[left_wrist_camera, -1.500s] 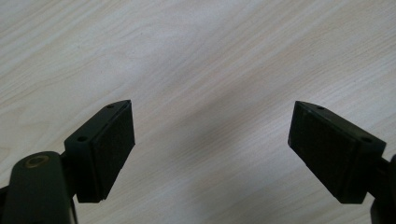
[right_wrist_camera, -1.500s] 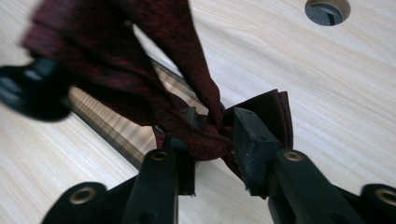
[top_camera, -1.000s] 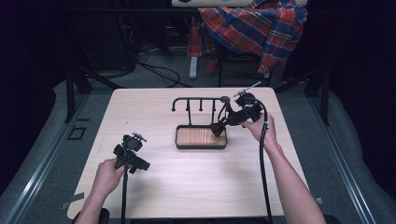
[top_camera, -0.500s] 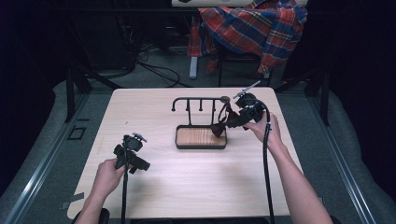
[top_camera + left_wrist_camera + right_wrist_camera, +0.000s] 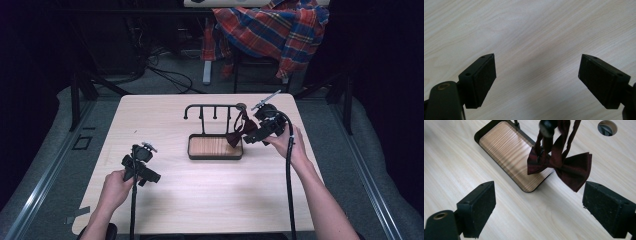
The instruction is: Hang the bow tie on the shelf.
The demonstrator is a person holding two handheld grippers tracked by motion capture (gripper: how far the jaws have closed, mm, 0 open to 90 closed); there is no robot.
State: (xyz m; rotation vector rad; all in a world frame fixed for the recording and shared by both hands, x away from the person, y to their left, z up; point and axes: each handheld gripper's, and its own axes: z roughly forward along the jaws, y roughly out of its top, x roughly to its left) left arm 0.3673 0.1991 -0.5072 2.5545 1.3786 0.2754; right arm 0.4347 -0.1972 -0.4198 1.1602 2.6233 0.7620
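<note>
Pale wood table (image 5: 200, 195), dark red bow tie (image 5: 564, 165) hanging from stand (image 5: 212, 107), right gripper (image 5: 537, 207) just opened, empty

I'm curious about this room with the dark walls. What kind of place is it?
Probably a recording studio or lab, not a home. A bare wooden table stands between dark curtains, cables trail over the floor, and a person's hand-held grippers work beside a stand where a bow tie hangs.
</note>
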